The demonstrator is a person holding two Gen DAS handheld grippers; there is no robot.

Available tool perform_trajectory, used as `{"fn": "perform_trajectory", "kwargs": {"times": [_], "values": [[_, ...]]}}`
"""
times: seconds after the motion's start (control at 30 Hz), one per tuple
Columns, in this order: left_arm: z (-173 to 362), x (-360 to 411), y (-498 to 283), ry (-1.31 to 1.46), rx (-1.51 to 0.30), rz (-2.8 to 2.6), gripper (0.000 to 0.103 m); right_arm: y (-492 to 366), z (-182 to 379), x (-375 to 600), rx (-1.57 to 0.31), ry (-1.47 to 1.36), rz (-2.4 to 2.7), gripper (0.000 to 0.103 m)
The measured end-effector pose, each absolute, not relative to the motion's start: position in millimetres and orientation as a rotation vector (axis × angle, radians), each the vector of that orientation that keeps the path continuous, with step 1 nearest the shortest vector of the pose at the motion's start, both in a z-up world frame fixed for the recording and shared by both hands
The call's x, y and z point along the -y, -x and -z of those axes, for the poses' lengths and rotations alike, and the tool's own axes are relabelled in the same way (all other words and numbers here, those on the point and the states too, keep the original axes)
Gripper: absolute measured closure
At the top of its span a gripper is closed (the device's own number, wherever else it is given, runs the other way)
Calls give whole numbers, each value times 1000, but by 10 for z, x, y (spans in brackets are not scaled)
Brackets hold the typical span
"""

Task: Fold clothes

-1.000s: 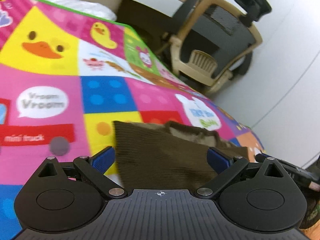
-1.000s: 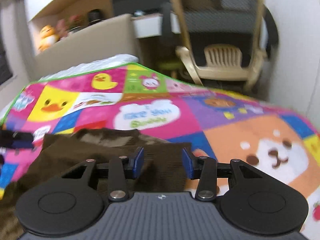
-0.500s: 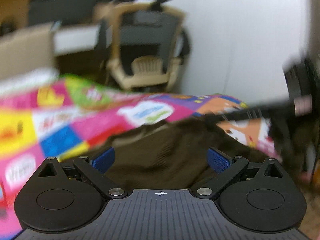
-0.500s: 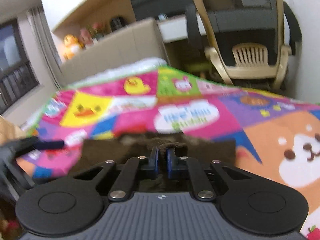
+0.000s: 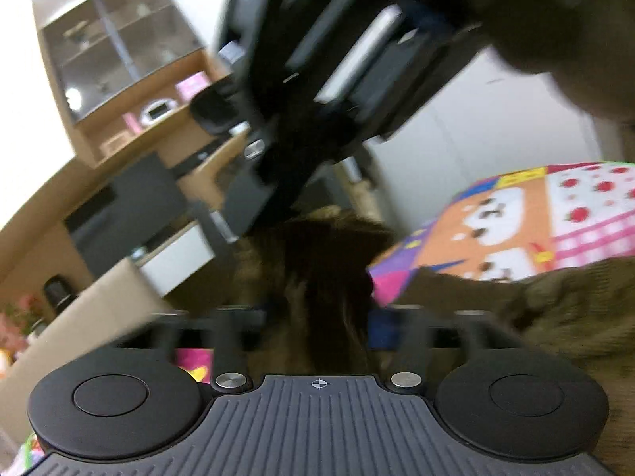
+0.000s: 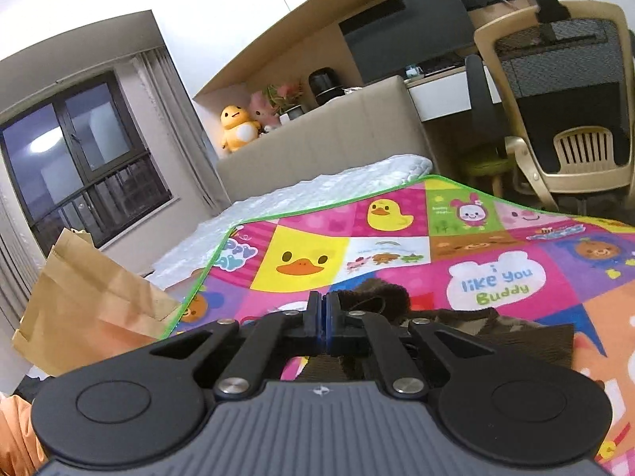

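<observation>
One dark brown ribbed knit garment [image 6: 516,341] lies on a bright patchwork cartoon play mat [image 6: 397,250] covering the bed. The right gripper [image 6: 324,323] has its jaws clenched on a fold of the garment, which spreads right of them. The left gripper [image 5: 317,325] appears blurred; brown fabric sits between its jaws, and their grip cannot be told. One brown paper bag [image 6: 83,309] stands left.

Motion blur smears the left hand-held gripper [image 5: 317,327], so its grip on the brown garment [image 5: 317,277] is unclear.
</observation>
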State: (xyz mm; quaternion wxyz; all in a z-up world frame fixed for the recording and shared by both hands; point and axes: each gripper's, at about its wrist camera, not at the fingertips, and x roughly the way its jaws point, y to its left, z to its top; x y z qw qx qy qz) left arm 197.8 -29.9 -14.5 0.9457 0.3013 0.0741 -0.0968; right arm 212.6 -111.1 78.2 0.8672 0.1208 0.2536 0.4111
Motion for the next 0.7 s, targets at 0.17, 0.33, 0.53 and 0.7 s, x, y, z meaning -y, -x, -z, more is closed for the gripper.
{"fn": "perform_trajectory", "kwargs": {"times": [0.17,0.33,0.53,0.7], "values": [[-130,-248,-2127,-439,-153,84,94,-2057,-899,1067,-420,-216,-784,100],[-557,-1201,-2050,-167,-144,-78,94,-1998,-718,689,-276,120,-575,64],[-717,-1837,-1873,-43,-148,-195,94,-2129,53,-324,-557,316,-745,59],[-683,-1960,-1786,-34,-168,-199,94,-2286,428,-835,-654,463,-721,44]]}}
